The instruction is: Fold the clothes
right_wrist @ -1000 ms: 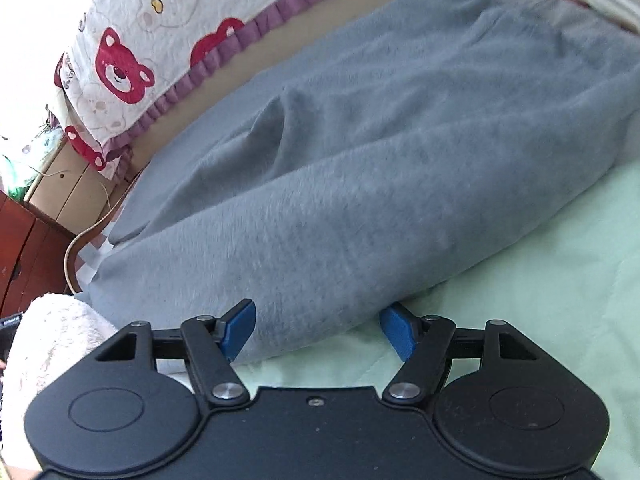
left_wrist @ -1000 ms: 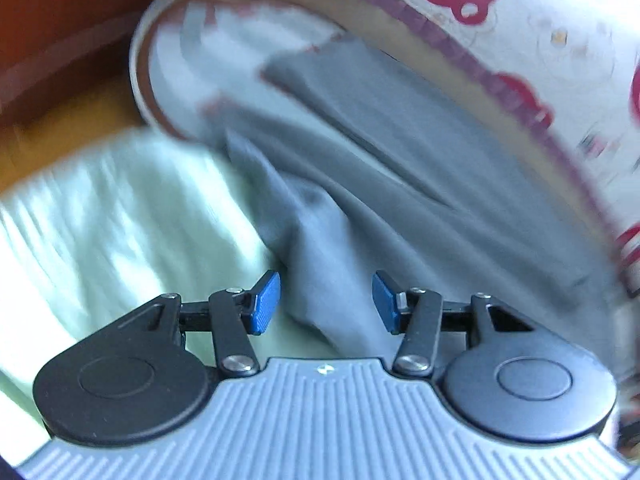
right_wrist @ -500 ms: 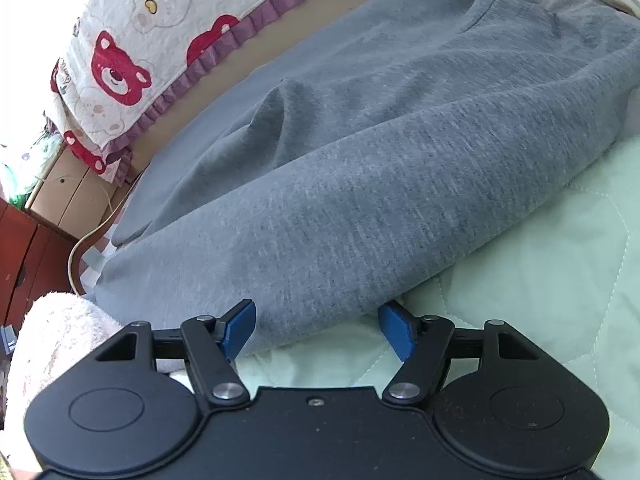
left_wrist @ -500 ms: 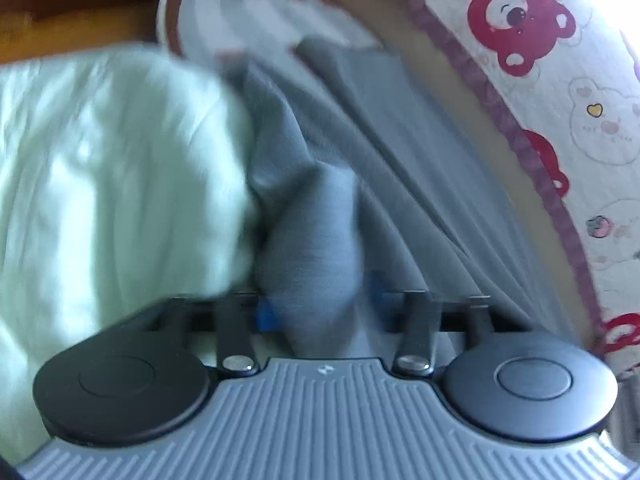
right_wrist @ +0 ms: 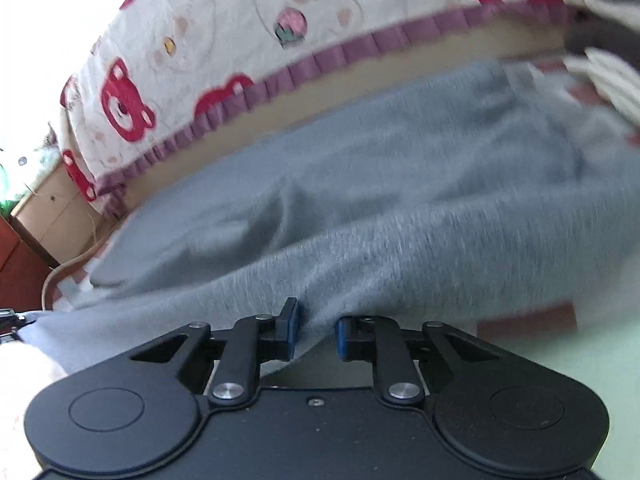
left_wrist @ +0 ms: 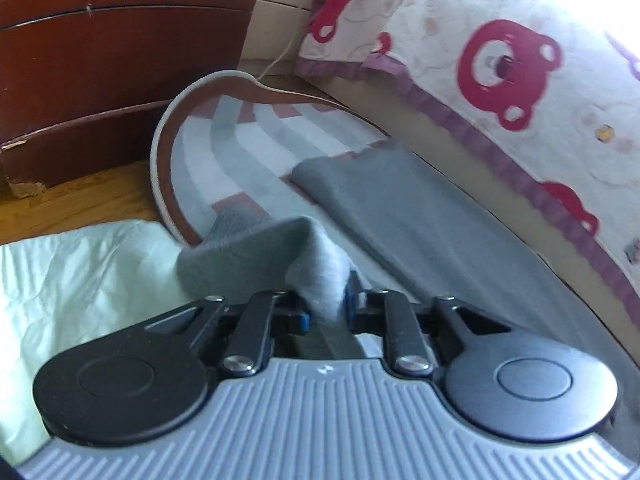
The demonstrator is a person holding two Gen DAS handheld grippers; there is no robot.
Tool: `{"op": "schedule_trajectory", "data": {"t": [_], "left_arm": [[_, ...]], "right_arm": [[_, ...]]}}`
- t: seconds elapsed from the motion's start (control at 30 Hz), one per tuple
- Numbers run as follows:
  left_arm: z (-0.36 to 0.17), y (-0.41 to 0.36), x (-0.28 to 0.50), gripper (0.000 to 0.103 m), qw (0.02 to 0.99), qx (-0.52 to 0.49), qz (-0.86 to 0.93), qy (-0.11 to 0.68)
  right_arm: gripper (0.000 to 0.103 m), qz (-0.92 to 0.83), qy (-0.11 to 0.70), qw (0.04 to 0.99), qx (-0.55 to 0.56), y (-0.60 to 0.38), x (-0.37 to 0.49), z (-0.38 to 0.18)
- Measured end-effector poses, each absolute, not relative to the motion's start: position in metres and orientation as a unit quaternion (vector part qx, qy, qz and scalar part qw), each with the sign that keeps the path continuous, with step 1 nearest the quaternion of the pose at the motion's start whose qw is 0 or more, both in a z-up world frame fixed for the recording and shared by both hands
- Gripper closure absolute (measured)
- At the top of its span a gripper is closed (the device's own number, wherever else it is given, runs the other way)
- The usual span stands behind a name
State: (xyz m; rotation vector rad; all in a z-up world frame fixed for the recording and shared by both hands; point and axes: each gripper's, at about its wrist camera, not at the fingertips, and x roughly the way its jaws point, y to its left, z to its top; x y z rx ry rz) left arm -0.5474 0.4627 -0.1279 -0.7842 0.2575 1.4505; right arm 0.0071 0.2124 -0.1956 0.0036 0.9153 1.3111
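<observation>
Grey garment [right_wrist: 400, 208]: left gripper [left_wrist: 326, 308], right gripper [right_wrist: 316, 334] just closed, pinching near edge; next, carry far for fold.

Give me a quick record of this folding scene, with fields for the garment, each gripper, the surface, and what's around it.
garment: grey sweatpants, partly spread out, one end lifted
left gripper: shut on a bunched grey fold
right gripper: jaws just closed, shut on the garment's near edge
surface: pale green quilt and a striped rug
background: bear-print bedspread with purple frill; dark red wooden drawers
</observation>
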Motion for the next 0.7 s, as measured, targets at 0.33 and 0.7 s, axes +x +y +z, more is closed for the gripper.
{"op": "schedule_trajectory", "data": {"t": [0.33, 0.7], "left_arm": [[-0.173, 0.566, -0.528, 0.071, 0.648, -0.325, 0.664, 0.185], [-0.163, 0.536, -0.559, 0.061, 0.721, -0.302, 0.611, 0.121]], "right_arm": [[0.093, 0.503, 0.429, 0.748, -0.052, 0.293, 0.058, -0.197], [0.048, 0.52, 0.292, 0.793, -0.126, 0.249, 0.035, -0.156]]}}
